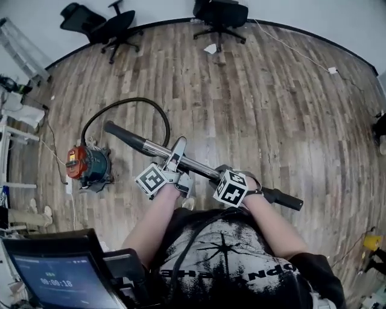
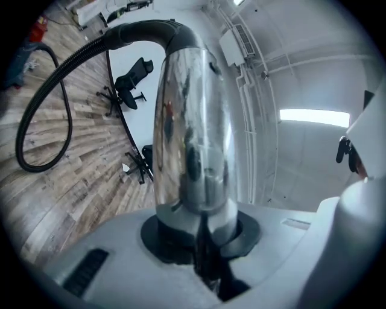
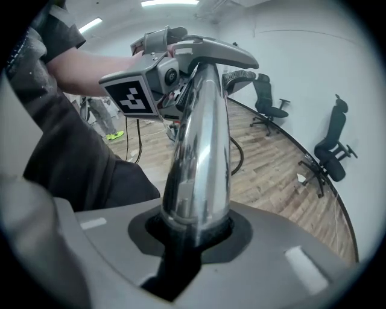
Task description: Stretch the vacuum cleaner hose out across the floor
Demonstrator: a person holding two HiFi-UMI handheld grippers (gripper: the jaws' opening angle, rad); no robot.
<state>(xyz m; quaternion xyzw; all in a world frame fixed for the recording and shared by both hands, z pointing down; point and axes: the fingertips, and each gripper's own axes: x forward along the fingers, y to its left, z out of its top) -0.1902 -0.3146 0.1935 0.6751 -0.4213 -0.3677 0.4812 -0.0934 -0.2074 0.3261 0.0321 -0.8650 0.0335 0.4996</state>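
The vacuum cleaner hose (image 1: 129,100) is black and lies in a curved loop on the wood floor (image 1: 259,102), out beyond the left hand-held gripper (image 1: 176,158). 1 end of the loop reaches the orange and teal vacuum cleaner (image 1: 87,166), which stands on the floor well off to that gripper's left. In the left gripper view the hose leaves the bent black end of the chrome wand (image 1: 193,164) and sags down to the floor in a wide bend.

The wand is held off the floor, slanting across in front of the person. Its hose end points away past the left hand-held gripper, and a black end piece (image 1: 283,198) sticks out beyond the right hand-held gripper (image 1: 224,174).

Both hand-held grippers are clenched on the chrome tube. The left one grips it nearer the hose end, its 2 jaws pressed against the metal on either side. The right one grips it just beside the left, nearer the person's right, with its jaws likewise closed round the tube. In the right gripper view the left hand-held gripper's marker cube shows further up the wand, with the person's forearm behind it.

The person wears a black printed shirt (image 1: 241,265), directly below both grippers in the head view. A dark screen (image 1: 54,277) sits below and to the left of the left hand-held gripper. 3 black office chairs (image 1: 220,15) stand along the far wall, well apart from both grippers.
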